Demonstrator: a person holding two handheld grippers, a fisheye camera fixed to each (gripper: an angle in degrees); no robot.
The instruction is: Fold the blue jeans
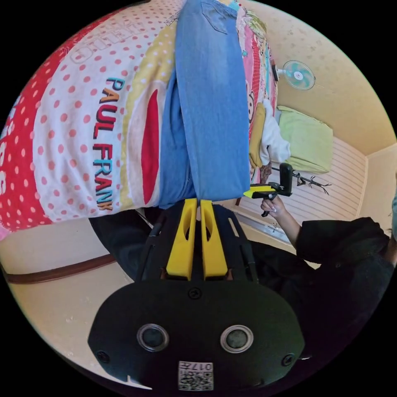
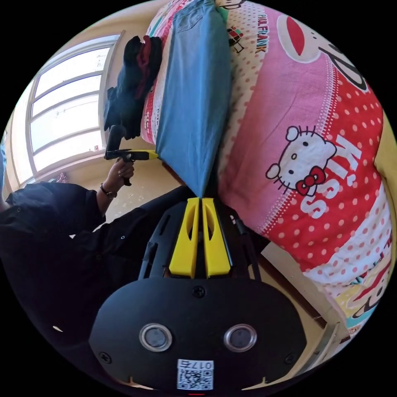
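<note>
Open bed either side of the jeans

Patterned bed (image 2: 314,136) lies bare beside the jeans (image 2: 194,95); a dark clothes pile (image 2: 132,82) crowds the window-side edge.

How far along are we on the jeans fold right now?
Partly done. The blue jeans already lie lengthwise on the patterned bedspread, one leg over the other. In hand: the left claw and right claw each pinch a corner of the hem end at the bed edge. Left: carrying that end up toward the waist for the crosswise folds.

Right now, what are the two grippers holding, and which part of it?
Both hold the blue jeans: the left gripper and the right gripper each pinch a corner of the near end.
</note>
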